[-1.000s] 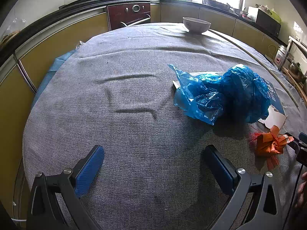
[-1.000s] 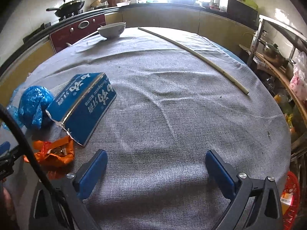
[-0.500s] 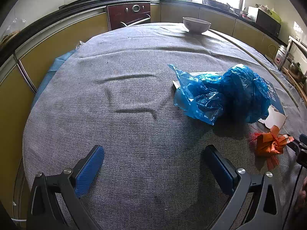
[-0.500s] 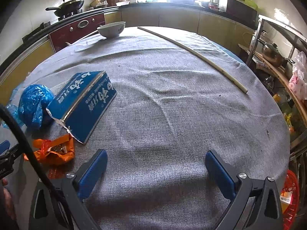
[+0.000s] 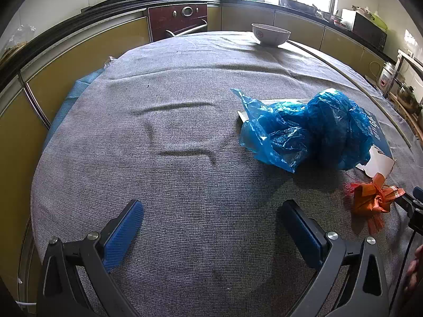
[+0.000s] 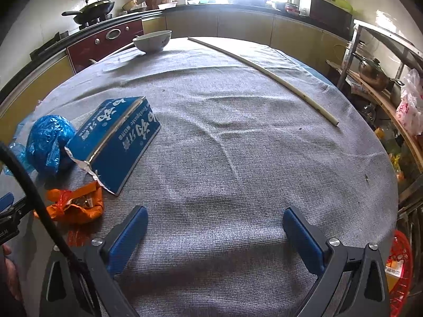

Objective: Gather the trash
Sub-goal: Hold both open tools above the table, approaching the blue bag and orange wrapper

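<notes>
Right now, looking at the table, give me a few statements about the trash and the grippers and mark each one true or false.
1. The left gripper is open and holds nothing. True.
2. The orange wrapper sits inside the white bowl. False: it lies on the grey tablecloth, near the toothpaste box.
3. The blue plastic bag lies crumpled on the cloth. True.
4. The right gripper grips the long pale stick. False: it is open and empty, and the stick lies far off.
</notes>
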Tool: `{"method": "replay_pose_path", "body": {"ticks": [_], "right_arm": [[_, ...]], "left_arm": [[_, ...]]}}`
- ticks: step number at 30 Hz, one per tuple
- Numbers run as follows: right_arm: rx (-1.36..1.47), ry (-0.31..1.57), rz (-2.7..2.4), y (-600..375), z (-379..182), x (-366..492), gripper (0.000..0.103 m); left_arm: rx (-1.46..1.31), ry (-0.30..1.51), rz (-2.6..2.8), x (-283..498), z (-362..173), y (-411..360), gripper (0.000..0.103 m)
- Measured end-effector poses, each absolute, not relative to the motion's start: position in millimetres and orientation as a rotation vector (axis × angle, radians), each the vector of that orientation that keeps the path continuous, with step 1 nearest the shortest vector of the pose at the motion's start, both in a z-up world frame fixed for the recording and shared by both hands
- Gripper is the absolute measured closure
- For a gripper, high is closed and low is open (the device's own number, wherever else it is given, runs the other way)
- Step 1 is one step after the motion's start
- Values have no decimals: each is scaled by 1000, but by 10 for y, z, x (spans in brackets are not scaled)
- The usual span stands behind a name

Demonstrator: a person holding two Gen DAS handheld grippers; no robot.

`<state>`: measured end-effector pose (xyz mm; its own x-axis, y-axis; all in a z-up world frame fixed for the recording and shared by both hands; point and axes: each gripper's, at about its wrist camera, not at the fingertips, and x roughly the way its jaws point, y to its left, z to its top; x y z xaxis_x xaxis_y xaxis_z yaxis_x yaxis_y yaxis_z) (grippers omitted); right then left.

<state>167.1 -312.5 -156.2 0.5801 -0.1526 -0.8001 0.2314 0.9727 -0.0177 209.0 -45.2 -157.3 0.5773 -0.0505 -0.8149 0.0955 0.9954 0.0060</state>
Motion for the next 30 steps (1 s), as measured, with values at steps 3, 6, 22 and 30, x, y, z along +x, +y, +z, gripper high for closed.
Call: {"method": "replay_pose_path", "body": {"ticks": [3,6,22,30], "right_arm": [[91,926,-227,-3124,-1564,1677,0],[91,926,-227,-3124,-1565,1679,0],[152,989,-188,-3084,-1461,1710,0],[120,928,-113,-2853,-1176,1482,0]], "left_arm": [[51,952,-85,2090,-1574,-451,0],[51,952,-86,2089,-1574,-448,0],[52,957,-55,2054,-1385,-376,0],[58,885,-11,1844,-1037,-361,0]]}}
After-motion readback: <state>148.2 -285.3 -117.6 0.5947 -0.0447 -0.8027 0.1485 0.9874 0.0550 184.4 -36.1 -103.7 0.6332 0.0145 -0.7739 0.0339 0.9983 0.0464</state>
